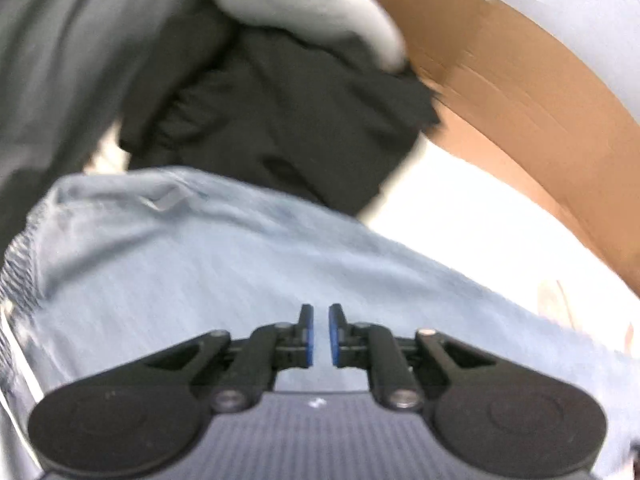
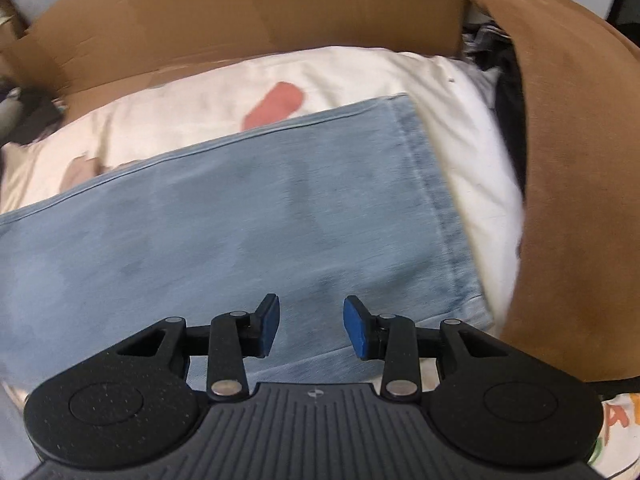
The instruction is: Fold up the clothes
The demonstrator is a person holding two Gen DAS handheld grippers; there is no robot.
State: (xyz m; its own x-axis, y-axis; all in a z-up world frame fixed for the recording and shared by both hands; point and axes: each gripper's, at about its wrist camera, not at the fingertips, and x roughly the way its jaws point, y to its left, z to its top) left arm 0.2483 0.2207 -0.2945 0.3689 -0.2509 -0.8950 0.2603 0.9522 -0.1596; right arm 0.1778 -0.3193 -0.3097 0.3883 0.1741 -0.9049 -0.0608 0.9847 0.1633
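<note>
Light blue jeans (image 2: 240, 216) lie flat on a white sheet (image 2: 360, 76), a gripper above each end.

The left gripper (image 1: 320, 336) has its jaws narrowed to a slit, empty, over the denim near a black garment (image 1: 280, 120); the right gripper (image 2: 311, 328) is parted wide near the hem, beside brown cardboard (image 2: 240, 12).
</note>
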